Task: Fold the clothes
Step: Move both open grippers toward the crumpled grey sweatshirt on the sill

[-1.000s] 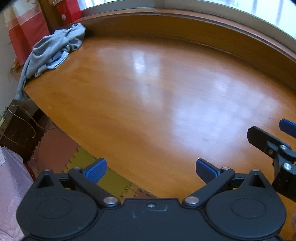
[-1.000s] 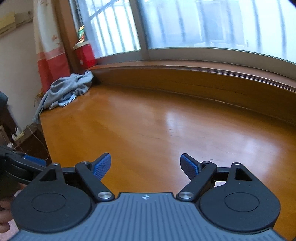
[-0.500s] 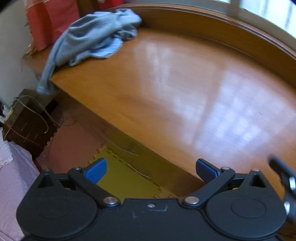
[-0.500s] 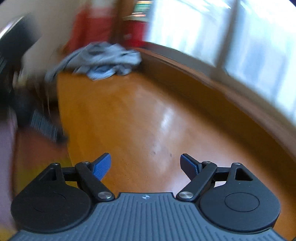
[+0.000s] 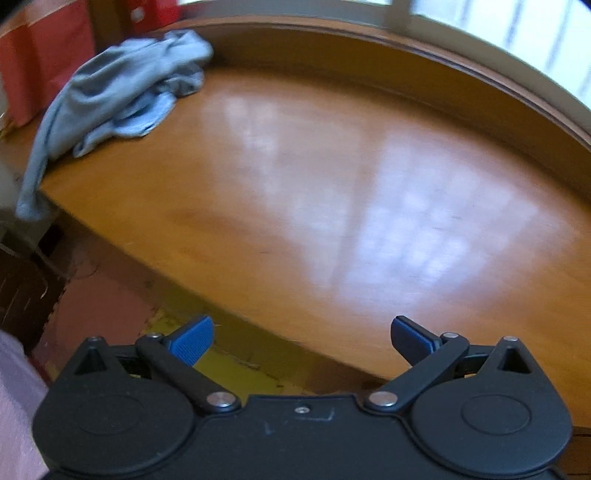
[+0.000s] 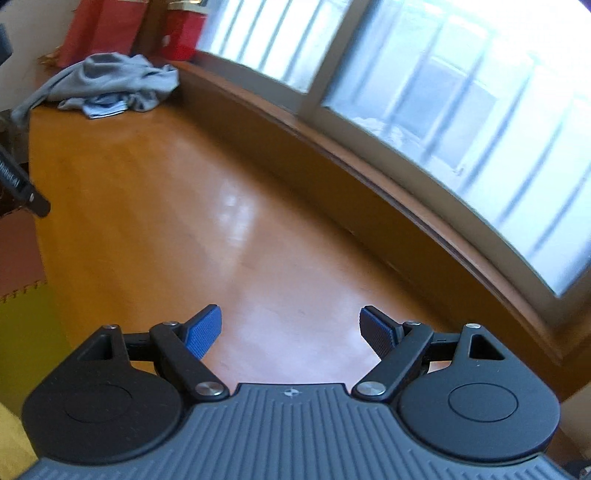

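A crumpled grey-blue garment (image 5: 122, 92) lies bunched at the far left corner of the glossy wooden platform (image 5: 332, 192), one sleeve hanging over its left edge. The right wrist view shows the same garment (image 6: 107, 83) far off at the upper left. My left gripper (image 5: 301, 338) hovers open over the platform's near edge, nothing between its blue pads. My right gripper (image 6: 290, 326) is open too, above the bare wood, far from the garment. A black part of the left gripper (image 6: 22, 184) shows at the left edge of the right wrist view.
A raised wooden sill (image 6: 369, 173) and a window (image 6: 443, 110) run along the platform's far side. Red bags (image 6: 103, 26) stand behind the garment. Below the near edge lie yellow and pink floor mats (image 5: 236, 373) and dark furniture (image 5: 22, 295); pink fabric (image 5: 14, 406) is at bottom left.
Both views have swung left, so the garment now looks nearer and more central. The right gripper has left the left wrist view. Both pairs of jaws stay as wide as before.
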`<state>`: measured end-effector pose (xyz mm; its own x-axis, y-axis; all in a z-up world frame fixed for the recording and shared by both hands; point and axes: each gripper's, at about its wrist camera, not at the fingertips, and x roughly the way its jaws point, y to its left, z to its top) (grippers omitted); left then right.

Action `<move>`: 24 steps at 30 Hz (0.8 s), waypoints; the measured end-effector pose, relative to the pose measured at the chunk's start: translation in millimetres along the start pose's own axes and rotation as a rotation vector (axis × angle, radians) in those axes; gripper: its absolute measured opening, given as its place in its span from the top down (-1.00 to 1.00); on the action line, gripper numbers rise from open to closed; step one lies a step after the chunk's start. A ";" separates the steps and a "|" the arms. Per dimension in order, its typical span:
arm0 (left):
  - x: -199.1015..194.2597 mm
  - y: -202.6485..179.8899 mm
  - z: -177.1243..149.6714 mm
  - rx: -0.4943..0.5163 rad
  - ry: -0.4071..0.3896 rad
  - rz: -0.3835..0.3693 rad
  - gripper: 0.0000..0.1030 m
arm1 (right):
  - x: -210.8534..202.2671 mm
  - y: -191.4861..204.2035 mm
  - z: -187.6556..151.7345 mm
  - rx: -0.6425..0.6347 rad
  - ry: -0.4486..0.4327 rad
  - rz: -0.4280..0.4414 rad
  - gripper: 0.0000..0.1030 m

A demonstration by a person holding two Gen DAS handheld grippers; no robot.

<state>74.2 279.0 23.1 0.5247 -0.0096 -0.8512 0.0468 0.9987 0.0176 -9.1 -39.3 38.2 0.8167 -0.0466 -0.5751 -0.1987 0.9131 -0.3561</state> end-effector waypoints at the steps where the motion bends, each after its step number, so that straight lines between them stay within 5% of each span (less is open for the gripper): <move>1: -2.9 -11.9 -2.2 0.013 -0.008 -0.004 -0.99 | -3.0 -3.2 -1.1 -0.003 -0.008 -0.001 -0.64; 6: -14.7 -69.6 -23.3 0.011 -0.025 0.002 -0.99 | -28.1 -35.4 -41.0 -0.040 -0.061 0.030 -0.64; 9: -22.4 -102.8 -36.1 -0.020 -0.031 0.011 -0.99 | -24.3 -32.6 -25.3 -0.068 -0.108 0.098 -0.64; 17: -47.4 -210.5 -81.3 -0.136 -0.057 0.126 -0.99 | -36.9 -87.1 -59.4 -0.132 -0.247 0.254 -0.64; 24: -76.2 -279.3 -106.8 -0.108 -0.009 0.191 -0.99 | -96.5 -96.4 -58.5 -0.104 -0.339 0.525 -0.70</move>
<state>-69.7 6.0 27.0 0.5225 0.1801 -0.8334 -0.1452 0.9820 0.1212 -100.5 -146.5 85.0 0.7190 0.5434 -0.4333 -0.6572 0.7345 -0.1694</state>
